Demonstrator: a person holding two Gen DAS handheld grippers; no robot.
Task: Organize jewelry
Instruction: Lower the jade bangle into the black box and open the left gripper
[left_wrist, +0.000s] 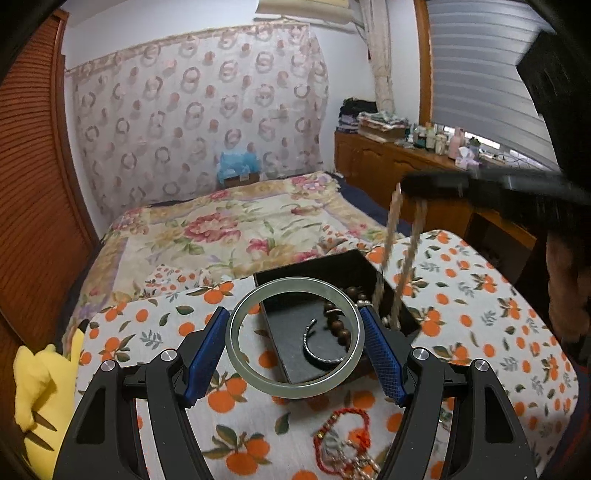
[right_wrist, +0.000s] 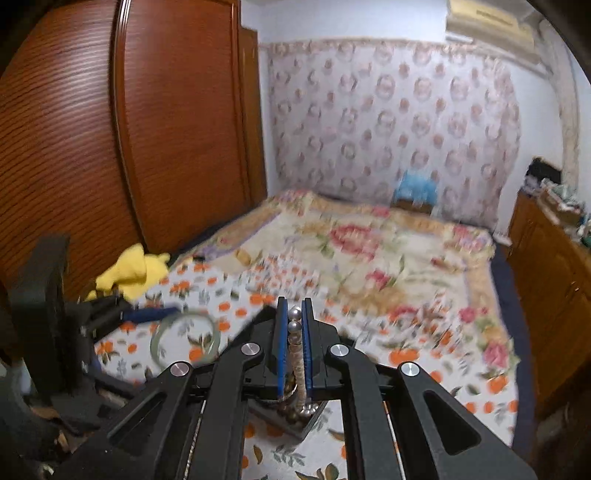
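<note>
My left gripper (left_wrist: 295, 332) is shut on a pale green jade bangle (left_wrist: 236, 317), held flat just above the near end of an open black box (left_wrist: 295, 275). The box holds a dark wooden bead bracelet (left_wrist: 338, 325) and a silver open bangle (left_wrist: 314, 352). My right gripper (right_wrist: 294, 317) is shut on a pearl necklace (right_wrist: 294, 326). In the left wrist view the right gripper (left_wrist: 421, 186) is high at the right and the necklace (left_wrist: 393, 236) hangs from it into the far right of the box. The bangle (right_wrist: 184, 338) shows blurred in the right wrist view.
The box stands on a table with an orange-print cloth (left_wrist: 480, 295). A red cord and chain pile (left_wrist: 347, 443) lies on the cloth near me. A yellow plush toy (left_wrist: 44, 387) sits left. A floral bed (left_wrist: 229, 229) lies beyond, a wooden dresser (left_wrist: 388, 162) at right.
</note>
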